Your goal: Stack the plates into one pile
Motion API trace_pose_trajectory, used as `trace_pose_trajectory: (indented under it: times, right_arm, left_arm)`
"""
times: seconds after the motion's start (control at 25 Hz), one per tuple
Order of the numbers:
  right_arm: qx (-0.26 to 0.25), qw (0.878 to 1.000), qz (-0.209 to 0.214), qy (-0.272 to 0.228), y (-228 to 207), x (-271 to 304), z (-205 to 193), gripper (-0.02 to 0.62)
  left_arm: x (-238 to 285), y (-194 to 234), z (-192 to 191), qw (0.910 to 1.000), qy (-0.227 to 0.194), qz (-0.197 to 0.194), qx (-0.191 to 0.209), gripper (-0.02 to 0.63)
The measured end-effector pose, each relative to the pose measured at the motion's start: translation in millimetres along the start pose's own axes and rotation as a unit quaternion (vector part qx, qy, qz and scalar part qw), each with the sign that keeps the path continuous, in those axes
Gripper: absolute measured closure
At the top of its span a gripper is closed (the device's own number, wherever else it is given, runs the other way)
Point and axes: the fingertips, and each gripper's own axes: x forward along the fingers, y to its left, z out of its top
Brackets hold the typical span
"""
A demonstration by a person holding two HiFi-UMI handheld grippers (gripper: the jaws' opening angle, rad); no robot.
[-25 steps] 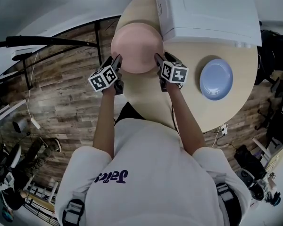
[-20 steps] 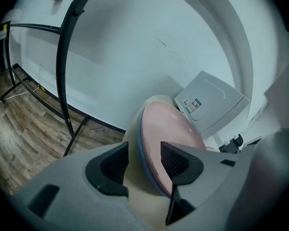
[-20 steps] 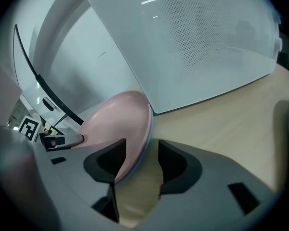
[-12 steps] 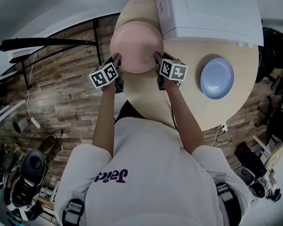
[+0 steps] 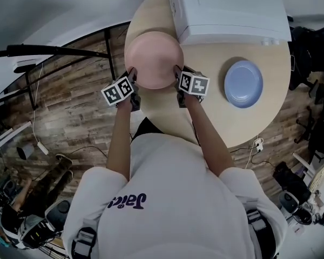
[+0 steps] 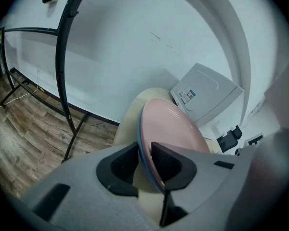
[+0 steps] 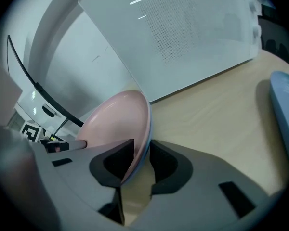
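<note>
A pink plate (image 5: 154, 58) lies at the far left of the round table (image 5: 205, 117); a bluish edge shows under its rim, perhaps a second plate. My left gripper (image 5: 133, 74) is at its near-left rim and my right gripper (image 5: 177, 73) at its near-right rim. In the left gripper view the pink plate (image 6: 178, 134) has its rim between the closing jaws of the left gripper (image 6: 145, 160), pads touching it. The right gripper view shows the same for the pink plate (image 7: 115, 124) and the right gripper (image 7: 142, 162). A blue plate (image 5: 243, 83) lies apart at the right.
A large white box (image 5: 232, 9) stands on the far side of the table, right behind the pink plate. The table's left edge runs close to the plate, with wooden floor and a black metal frame (image 5: 54, 50) beyond it.
Both grippers' jaws have narrowed onto the pink plate's rim. The right gripper has edged in toward the plate; the left has stayed put.
</note>
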Motion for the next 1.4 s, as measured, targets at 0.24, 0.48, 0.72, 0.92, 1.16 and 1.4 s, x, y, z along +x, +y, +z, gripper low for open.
trace_pose_trajectory:
  times: [0.24, 0.48, 0.72, 0.92, 1.16, 1.4]
  right_arm:
    - [0.009, 1.000, 0.000, -0.010, -15, -35, -25, 0.483]
    - [0.023, 1.000, -0.005, -0.019, -33, -73, -55, 0.483]
    - [0.044, 0.998, -0.020, -0.042, -67, -125, -79, 0.483]
    - [0.062, 0.995, -0.050, -0.063, -109, -173, -94, 0.479]
    - [0.083, 0.989, -0.085, -0.089, -166, -229, -108, 0.469]
    - [0.116, 0.980, -0.110, -0.121, -217, -262, -97, 0.471]
  left_arm:
    - [-16, -20, -32, 0.9999, 0.007, -0.008, 0.012, 0.514]
    - [-36, -46, -64, 0.9993, 0.015, -0.014, 0.033, 0.514]
    - [-44, -89, -103, 0.9969, 0.034, -0.036, 0.061, 0.514]
    - [-34, -140, -136, 0.9914, 0.061, -0.068, 0.094, 0.514]
    - [-23, -217, -165, 0.9772, 0.084, -0.103, 0.166, 0.514]
    - [5, -281, -178, 0.9638, 0.101, -0.130, 0.209, 0.514]
